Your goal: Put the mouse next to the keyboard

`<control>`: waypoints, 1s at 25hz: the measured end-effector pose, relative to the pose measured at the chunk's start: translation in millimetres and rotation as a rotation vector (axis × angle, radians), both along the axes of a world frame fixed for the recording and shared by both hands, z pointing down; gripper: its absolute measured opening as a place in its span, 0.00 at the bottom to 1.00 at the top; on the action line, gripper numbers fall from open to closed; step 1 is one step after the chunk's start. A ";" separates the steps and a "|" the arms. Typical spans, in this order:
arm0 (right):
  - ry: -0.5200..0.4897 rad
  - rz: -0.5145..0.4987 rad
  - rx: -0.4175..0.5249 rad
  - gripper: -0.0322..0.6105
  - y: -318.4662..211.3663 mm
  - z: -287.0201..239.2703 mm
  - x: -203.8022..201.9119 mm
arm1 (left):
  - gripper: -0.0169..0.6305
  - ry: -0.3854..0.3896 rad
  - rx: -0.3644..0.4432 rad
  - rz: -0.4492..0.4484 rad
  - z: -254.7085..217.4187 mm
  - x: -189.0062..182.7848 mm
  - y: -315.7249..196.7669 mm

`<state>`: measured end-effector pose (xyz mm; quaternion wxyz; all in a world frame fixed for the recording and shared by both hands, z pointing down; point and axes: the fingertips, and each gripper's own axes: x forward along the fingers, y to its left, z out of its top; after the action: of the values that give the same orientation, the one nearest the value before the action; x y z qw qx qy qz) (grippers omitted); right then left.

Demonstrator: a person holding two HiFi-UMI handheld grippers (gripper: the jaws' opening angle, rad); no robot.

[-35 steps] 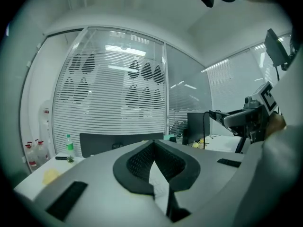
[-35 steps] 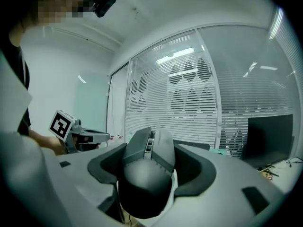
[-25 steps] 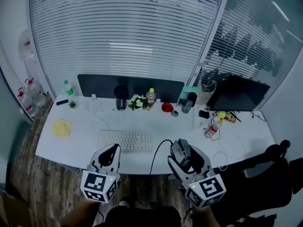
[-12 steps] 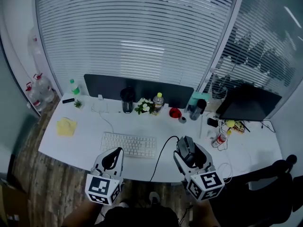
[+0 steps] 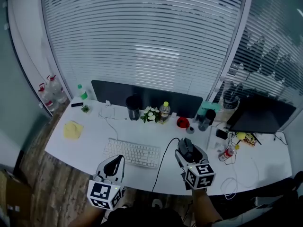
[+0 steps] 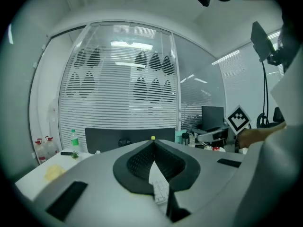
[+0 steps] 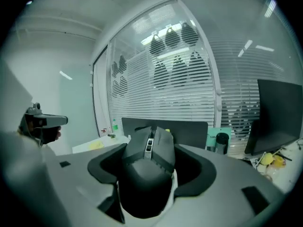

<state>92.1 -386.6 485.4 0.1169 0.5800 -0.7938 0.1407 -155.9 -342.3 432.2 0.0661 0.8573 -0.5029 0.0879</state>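
Observation:
A black wired mouse (image 5: 186,149) is held between the jaws of my right gripper (image 5: 188,151), just right of the white keyboard (image 5: 132,152) and over the white desk (image 5: 90,141). Its black cable (image 5: 163,161) loops down over the desk's front edge. In the right gripper view the mouse (image 7: 147,174) fills the gap between the pads of that gripper (image 7: 150,161). My left gripper (image 5: 112,164) hovers at the desk's front edge below the keyboard, shut and empty. In the left gripper view, part of the keyboard (image 6: 161,191) shows below the shut left gripper (image 6: 153,148).
Along the back stand a dark panel (image 5: 147,96), a black cup (image 5: 133,108), white flowers (image 5: 150,115), a yellow-capped bottle (image 5: 164,110) and a red object (image 5: 182,122). A yellow cloth (image 5: 72,130) lies at the left. A dark screen (image 5: 262,115) and cables crowd the right end.
The head view has swung, so the desk sits lower in the frame. The right gripper has carried the mouse forward from the front edge to level with the keyboard. The left gripper stays put.

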 end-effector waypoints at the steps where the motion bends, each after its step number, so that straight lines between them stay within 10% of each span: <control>1: -0.009 0.000 -0.011 0.52 -5.8 6.6 3.5 | 0.07 0.000 -0.006 -0.013 1.4 -0.3 -1.0; 25: -0.012 -0.029 -0.285 0.52 -54.7 181.2 38.6 | 0.07 -0.105 -0.102 -0.221 20.8 -2.4 2.6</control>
<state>130.7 -441.3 666.6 0.1957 0.5451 -0.7747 0.2537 -158.4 -339.8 453.0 0.0926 0.7866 -0.5917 0.1503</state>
